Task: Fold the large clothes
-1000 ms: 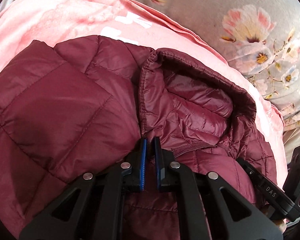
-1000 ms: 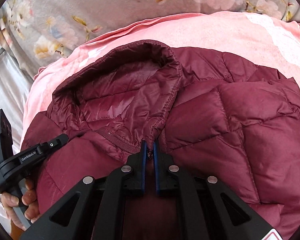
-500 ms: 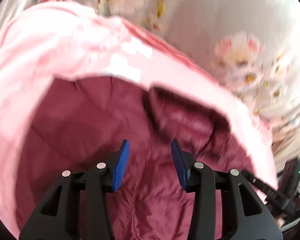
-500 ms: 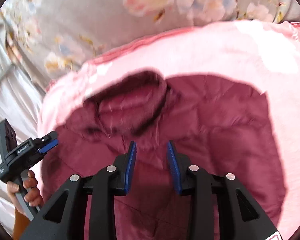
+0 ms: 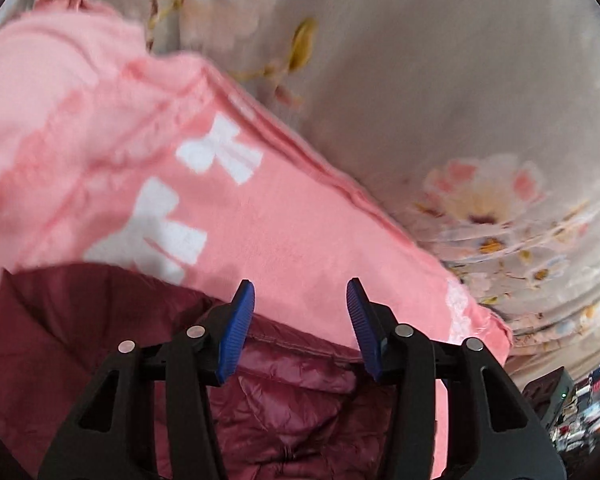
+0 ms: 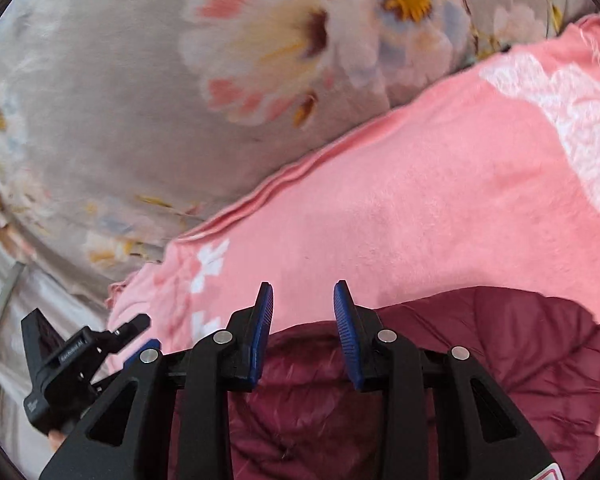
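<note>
Your left tool (image 5: 300, 300) and right tool (image 6: 303, 300) are both spread, empty, above the quilted maroon down jacket (image 6: 520, 340) lying on the pink fleece blanket (image 6: 420, 208).

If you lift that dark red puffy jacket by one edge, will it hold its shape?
Probably not: the jacket looks soft and quilted, so it would likely droop. Its puffy panels suggest it's light for its bulk. The shiny shell may slip between pads.

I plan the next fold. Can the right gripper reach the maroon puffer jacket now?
Probably yes: the right gripper has open, empty jaws, and the maroon puffer jacket lies uncovered just beneath it.
</note>
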Demonstrator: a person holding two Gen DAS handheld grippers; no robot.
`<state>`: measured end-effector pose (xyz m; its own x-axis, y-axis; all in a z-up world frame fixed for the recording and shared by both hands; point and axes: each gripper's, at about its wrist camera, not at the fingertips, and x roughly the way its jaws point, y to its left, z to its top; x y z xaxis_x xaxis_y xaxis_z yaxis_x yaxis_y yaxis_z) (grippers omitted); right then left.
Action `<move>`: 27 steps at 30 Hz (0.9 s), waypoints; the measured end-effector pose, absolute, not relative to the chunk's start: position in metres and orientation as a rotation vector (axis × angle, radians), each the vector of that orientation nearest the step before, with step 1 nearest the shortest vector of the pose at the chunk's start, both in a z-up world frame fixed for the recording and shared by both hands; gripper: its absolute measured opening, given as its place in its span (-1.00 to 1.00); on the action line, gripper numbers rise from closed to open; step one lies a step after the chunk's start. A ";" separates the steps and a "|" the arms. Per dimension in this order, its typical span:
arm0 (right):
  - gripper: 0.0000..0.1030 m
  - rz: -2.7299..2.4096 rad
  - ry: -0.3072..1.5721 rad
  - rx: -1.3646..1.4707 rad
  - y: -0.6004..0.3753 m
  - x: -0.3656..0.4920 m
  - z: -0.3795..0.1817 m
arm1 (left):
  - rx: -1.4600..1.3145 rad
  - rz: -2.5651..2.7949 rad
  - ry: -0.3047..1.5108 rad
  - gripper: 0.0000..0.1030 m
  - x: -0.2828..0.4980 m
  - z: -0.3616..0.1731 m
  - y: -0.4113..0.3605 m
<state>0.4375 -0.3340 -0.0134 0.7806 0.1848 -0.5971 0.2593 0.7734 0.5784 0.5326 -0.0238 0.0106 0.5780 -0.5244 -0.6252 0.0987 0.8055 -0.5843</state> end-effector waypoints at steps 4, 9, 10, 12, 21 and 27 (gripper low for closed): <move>-0.60 -0.057 0.772 0.610 -0.321 0.451 -0.038 | -0.454 -0.362 0.970 -0.43 0.540 -0.028 -0.039; -0.66 -0.041 0.816 0.510 -0.308 0.435 -0.055 | -0.377 -0.360 1.007 -0.57 0.526 -0.051 -0.036; -0.66 -0.041 0.824 0.489 -0.305 0.433 -0.057 | -0.359 -0.360 1.007 -0.58 0.523 -0.053 -0.036; -0.66 -0.048 0.842 0.447 -0.300 0.430 -0.061 | -0.328 -0.353 1.014 -0.58 0.517 -0.059 -0.036; -0.81 -0.087 0.892 0.297 -0.289 0.433 -0.079 | -0.343 -0.348 0.976 -0.78 0.500 -0.069 -0.021; -0.81 -0.095 0.887 0.254 -0.285 0.433 -0.082 | -0.447 -0.428 0.848 -0.76 0.496 -0.013 -0.006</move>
